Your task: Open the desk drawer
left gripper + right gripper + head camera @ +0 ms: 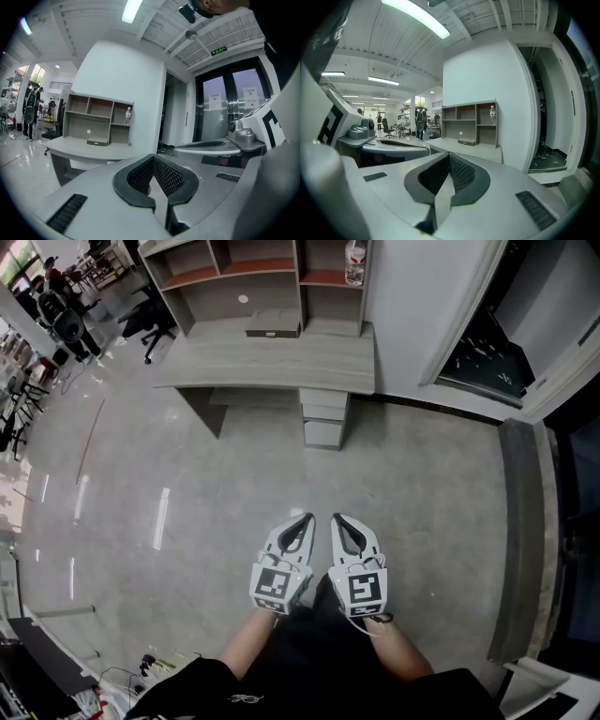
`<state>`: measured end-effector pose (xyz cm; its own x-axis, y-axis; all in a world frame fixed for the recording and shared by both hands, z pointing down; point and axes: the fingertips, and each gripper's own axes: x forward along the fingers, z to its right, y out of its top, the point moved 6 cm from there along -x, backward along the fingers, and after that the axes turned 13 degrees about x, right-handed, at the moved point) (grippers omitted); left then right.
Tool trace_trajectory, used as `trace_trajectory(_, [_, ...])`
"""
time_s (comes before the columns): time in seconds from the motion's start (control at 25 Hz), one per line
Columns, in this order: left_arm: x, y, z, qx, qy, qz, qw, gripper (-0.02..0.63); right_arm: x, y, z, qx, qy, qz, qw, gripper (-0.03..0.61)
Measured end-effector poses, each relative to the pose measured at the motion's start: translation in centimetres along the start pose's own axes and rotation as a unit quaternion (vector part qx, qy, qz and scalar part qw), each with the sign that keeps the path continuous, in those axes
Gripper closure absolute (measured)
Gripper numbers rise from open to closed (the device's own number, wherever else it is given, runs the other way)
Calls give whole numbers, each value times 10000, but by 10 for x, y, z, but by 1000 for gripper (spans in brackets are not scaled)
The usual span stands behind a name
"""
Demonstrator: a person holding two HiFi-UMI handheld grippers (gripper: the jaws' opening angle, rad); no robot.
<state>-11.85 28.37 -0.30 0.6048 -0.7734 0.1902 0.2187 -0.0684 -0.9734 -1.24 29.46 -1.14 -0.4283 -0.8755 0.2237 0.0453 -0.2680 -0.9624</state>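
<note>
Head view: desk drawers (323, 415) shut; bottle (354, 262) on shelf (322, 279).

Worktop (272, 362): its right end just beside the wall (412, 306).
Drawers (324, 418): stacked under the worktop's right end.
Shelf unit (234, 273): on the worktop, along its back edge.
Bottle (354, 262): upright in the shelf unit's right-hand compartment.
Box (273, 327): on the worktop, at the shelf unit's foot.
Chair (150, 320): on the floor (187, 502), left of the worktop.
Left tongs (307, 518), right tongs (338, 518): side by side, well before the worktop, facing the drawers.
</note>
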Motion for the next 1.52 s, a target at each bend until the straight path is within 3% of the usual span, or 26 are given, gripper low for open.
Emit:
trace_trajectory(0.36, [116, 2, -16, 5, 132, -214, 9997, 611, 70, 20, 88, 96, 92, -167, 9998, 572])
trace_trajectory(0.68, [162, -1, -35, -12, 143, -250, 9996, 611, 122, 16, 118, 28, 270, -386, 9989, 572])
trace_trajectory(1.0, [200, -41, -86, -383, 216, -394, 9983, 611, 190, 2, 131, 131, 266, -620, 9976, 572])
trace_trajectory(1.28, [258, -73, -130, -320, 134, -495, 9982, 611, 258, -21, 157, 256, 144, -815, 9962, 572])
trace_trajectory(1.52, [311, -121, -141, -259, -171, -450, 9985, 611, 312, -63, 182, 326, 104, -744, 9966, 572])
